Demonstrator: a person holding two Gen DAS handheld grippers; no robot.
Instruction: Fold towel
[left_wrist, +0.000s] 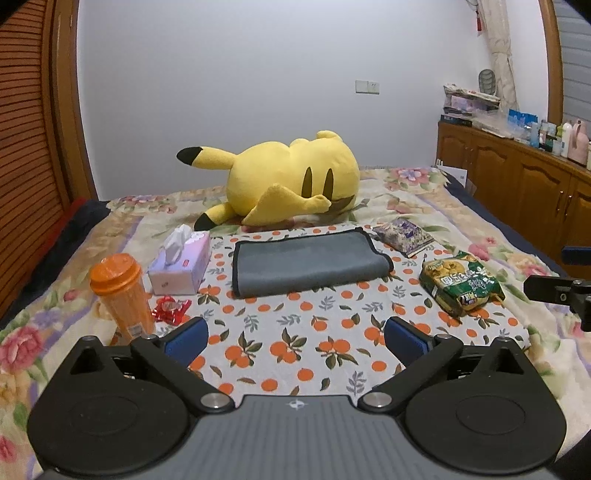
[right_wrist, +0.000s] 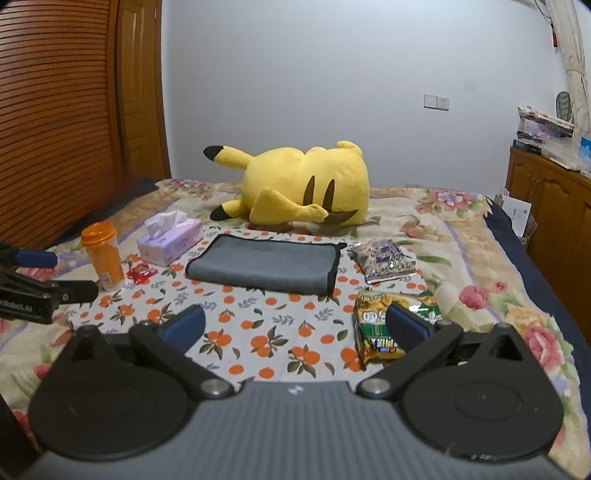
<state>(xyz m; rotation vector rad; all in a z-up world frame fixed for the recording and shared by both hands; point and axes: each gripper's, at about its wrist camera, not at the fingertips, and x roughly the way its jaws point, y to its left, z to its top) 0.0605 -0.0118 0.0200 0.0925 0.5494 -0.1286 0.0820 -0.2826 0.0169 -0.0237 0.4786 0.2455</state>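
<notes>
A grey towel with a dark hem (left_wrist: 308, 263) lies folded over on the orange-print cloth (left_wrist: 295, 332) on the bed; it also shows in the right wrist view (right_wrist: 264, 264). My left gripper (left_wrist: 295, 338) is open and empty, held back from the towel's near edge. My right gripper (right_wrist: 295, 326) is open and empty, also short of the towel, with its right finger (right_wrist: 406, 325) over a green snack bag (right_wrist: 376, 332). Each gripper shows at the edge of the other's view: the right gripper in the left wrist view (left_wrist: 561, 291), the left gripper in the right wrist view (right_wrist: 44, 291).
An orange bottle (left_wrist: 122, 295), a pink tissue box (left_wrist: 181, 266) and a red wrapper (left_wrist: 171, 308) sit left of the towel. A purple packet (left_wrist: 402, 236) and the green snack bag (left_wrist: 461, 282) sit right. A yellow plush toy (left_wrist: 291, 181) lies behind. Wooden cabinets (left_wrist: 517, 184) stand right.
</notes>
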